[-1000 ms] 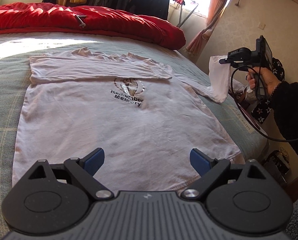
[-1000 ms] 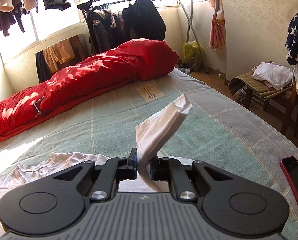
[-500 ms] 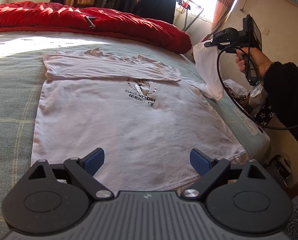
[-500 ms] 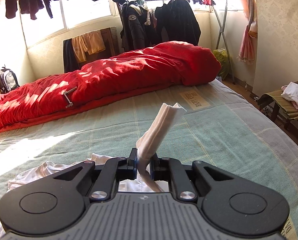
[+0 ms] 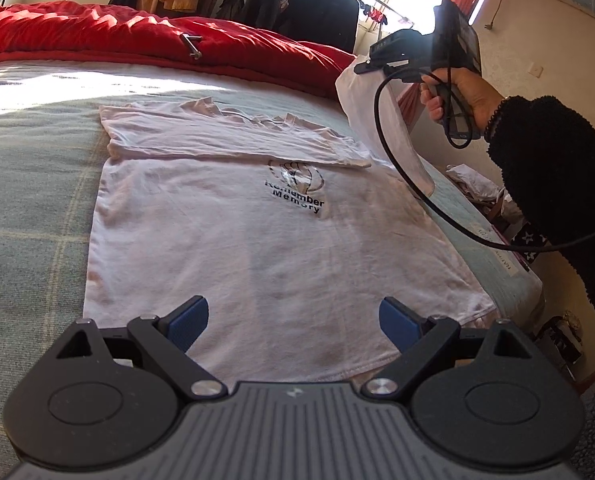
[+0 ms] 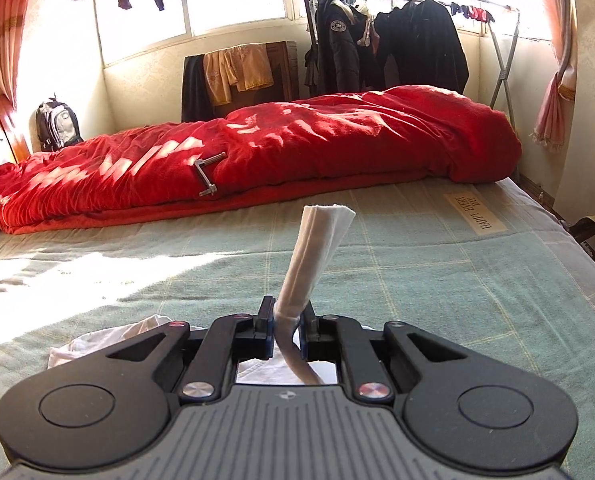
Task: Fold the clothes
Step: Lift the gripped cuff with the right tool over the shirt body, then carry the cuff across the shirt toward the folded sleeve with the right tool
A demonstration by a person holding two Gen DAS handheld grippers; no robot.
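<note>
White cotton T-shirt (image 5: 265, 248), printed "Remember Memory", laid flat on a bed (image 5: 29, 208) with a green checked cover; one sleeve folded across the chest. Other sleeve (image 6: 317, 252) lifted off the bed, pinched in the right claw (image 6: 287, 322), jaws nearly closed on the cloth. Left claw (image 5: 293, 320) wide open, empty, above the shirt's hem. Red quilt (image 6: 297, 148) rolled along the bed's far side. No containers in view.
</note>
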